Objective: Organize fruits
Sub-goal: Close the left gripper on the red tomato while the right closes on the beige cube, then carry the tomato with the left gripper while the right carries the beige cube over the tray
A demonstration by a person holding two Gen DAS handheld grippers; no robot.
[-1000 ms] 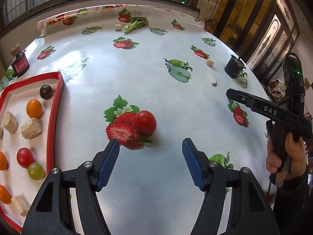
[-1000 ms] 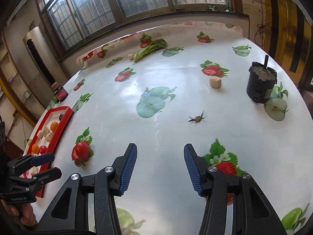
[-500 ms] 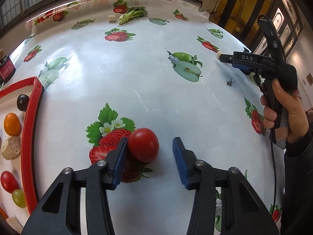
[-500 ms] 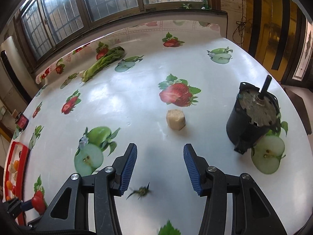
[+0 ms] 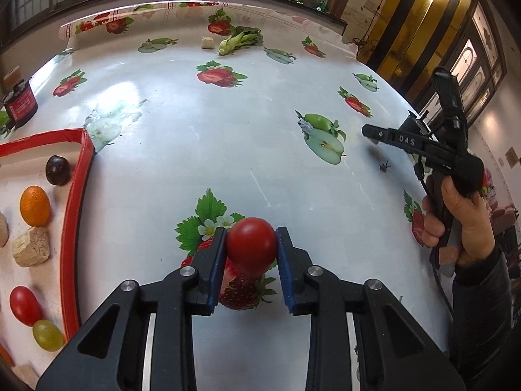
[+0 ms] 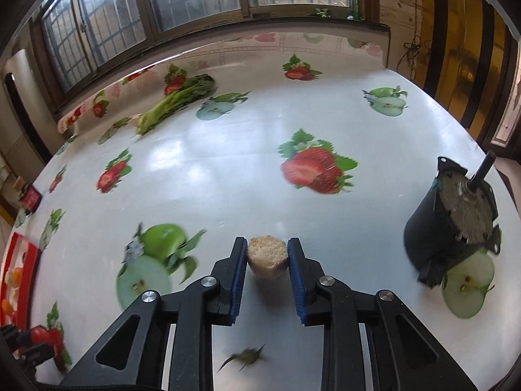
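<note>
Both grippers have closed in: left (image 5: 251, 250) clenches the tomato (image 5: 251, 244), right (image 6: 267, 257) the beige chunk (image 6: 267, 255). Lift straight, then carry to the tray (image 5: 73, 221).

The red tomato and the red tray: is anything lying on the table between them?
Nothing real. In the left wrist view, only the printed strawberry picture lies between the tomato and the tray; otherwise the tablecloth is bare.

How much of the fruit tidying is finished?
Partly done. The red tray already holds an orange fruit, a dark one and others. In hand: the left hand-held gripper is closing on a red tomato; the right hand-held gripper is shut on a beige chunk. Left: carrying both over.
</note>
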